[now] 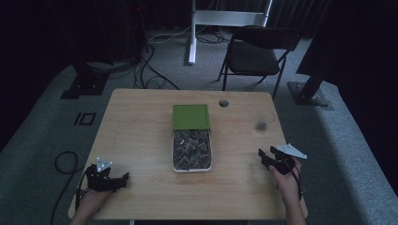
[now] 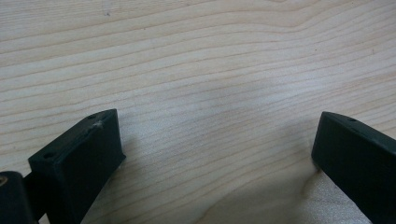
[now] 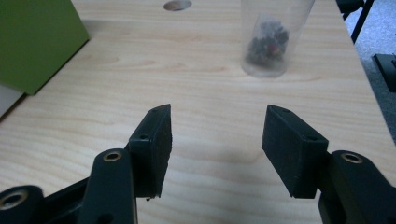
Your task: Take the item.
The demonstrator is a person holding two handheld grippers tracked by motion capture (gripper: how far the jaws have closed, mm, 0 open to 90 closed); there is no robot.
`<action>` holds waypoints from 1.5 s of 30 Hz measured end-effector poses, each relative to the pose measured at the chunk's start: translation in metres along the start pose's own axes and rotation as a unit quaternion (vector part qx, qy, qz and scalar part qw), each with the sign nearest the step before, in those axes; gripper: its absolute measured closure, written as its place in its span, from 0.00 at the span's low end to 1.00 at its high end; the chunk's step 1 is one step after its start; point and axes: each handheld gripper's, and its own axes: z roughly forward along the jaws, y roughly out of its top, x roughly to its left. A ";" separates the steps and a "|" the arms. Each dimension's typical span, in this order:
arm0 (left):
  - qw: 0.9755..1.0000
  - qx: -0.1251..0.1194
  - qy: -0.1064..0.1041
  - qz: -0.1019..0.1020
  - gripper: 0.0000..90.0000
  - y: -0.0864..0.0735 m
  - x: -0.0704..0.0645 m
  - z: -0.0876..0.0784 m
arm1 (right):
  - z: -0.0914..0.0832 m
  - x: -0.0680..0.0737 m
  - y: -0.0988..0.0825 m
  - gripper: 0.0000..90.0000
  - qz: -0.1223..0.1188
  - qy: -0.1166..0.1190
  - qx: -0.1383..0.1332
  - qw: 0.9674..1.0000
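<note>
A white tray [image 1: 191, 170] holding several dark sachets sits mid-table, with a green lid [image 1: 190, 116] half slid over its far end. The lid's corner [image 3: 32, 42] appears at the upper left of the right gripper view. A clear plastic cup [image 1: 261, 125] with one dark sachet inside stands upright at the right, and in the right gripper view the cup [image 3: 273, 39] lies straight ahead. My right gripper [image 1: 265, 157] [image 3: 217, 130] is open over bare wood, short of the cup. At the front left corner my left gripper [image 1: 119, 180] [image 2: 217, 140] rests low on the table, open wide and empty.
A round cable hole [image 1: 223, 102] [image 3: 177, 5] is cut near the table's far edge. A black folding chair [image 1: 258, 51] stands beyond the table. Cables [image 1: 63, 161] lie on the floor at the left. The table's right edge [image 1: 286, 140] runs close to my right hand.
</note>
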 end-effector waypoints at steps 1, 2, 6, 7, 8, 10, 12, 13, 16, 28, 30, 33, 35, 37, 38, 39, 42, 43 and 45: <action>1.000 0.000 0.000 0.000 0.02 0.000 0.000 0.000 | 0.000 0.000 -0.002 0.47 -0.002 0.001 0.001 1.000; 1.000 0.000 0.000 0.000 0.03 0.000 0.000 0.000 | 0.000 0.001 -0.004 0.46 -0.002 0.002 0.004 1.000; 1.000 0.000 0.000 0.000 0.02 0.000 0.000 0.000 | -0.001 0.000 -0.010 0.46 -0.002 0.002 0.010 1.000; 1.000 0.000 0.000 0.000 0.02 0.000 0.000 0.000 | -0.001 0.001 -0.012 0.46 -0.004 0.002 0.013 1.000; 1.000 0.000 0.000 0.000 0.02 0.000 0.000 0.000 | -0.001 0.001 -0.013 0.45 -0.007 0.003 0.016 1.000; 1.000 0.000 0.000 0.000 0.03 0.000 0.000 0.000 | -0.001 0.001 -0.014 0.45 -0.008 0.004 0.019 1.000; 1.000 0.000 0.000 0.000 0.03 0.000 0.000 0.000 | -0.001 0.003 -0.017 0.44 -0.012 0.007 0.023 1.000; 1.000 0.000 0.000 0.000 0.02 0.000 0.000 0.000 | -0.001 0.004 -0.018 0.43 -0.016 0.007 0.025 1.000; 1.000 0.000 0.000 0.000 0.03 0.000 0.000 0.000 | -0.002 0.006 -0.021 0.40 -0.019 0.016 0.029 0.999; 1.000 0.000 0.000 0.000 0.03 0.000 0.000 0.000 | -0.003 0.009 -0.031 0.30 -0.031 0.036 0.050 0.998; 1.000 0.000 0.000 0.000 0.02 0.000 0.000 0.000 | -0.003 0.008 -0.032 0.30 -0.032 0.035 0.051 0.998; 1.000 0.000 0.000 0.000 0.03 0.000 0.000 0.000 | -0.005 0.008 -0.033 0.28 -0.033 0.027 0.050 0.998; 1.000 0.000 0.000 0.000 0.03 0.000 0.000 0.000 | -0.005 0.008 -0.034 0.26 -0.032 0.033 0.055 0.997; 1.000 0.000 0.000 0.000 0.03 0.000 0.000 0.000 | -0.006 0.008 -0.034 0.25 -0.034 0.036 0.056 0.997; 1.000 0.000 0.000 0.000 0.03 0.000 0.000 0.000 | -0.007 0.008 -0.035 0.25 -0.034 0.038 0.057 0.997; 1.000 0.000 0.000 0.000 0.03 0.000 0.000 0.000 | -0.007 0.008 -0.035 0.25 -0.035 0.039 0.057 0.997; 1.000 0.000 0.000 0.000 0.02 0.000 0.000 0.000 | -0.008 0.010 -0.036 0.22 -0.049 0.045 0.063 0.996; 1.000 0.000 0.000 0.000 0.03 0.000 0.000 0.000 | -0.008 0.011 -0.036 0.22 -0.055 0.048 0.067 0.995; 1.000 0.000 0.000 0.000 0.03 0.000 0.000 0.000 | -0.007 0.013 -0.037 0.21 -0.065 0.058 0.073 0.994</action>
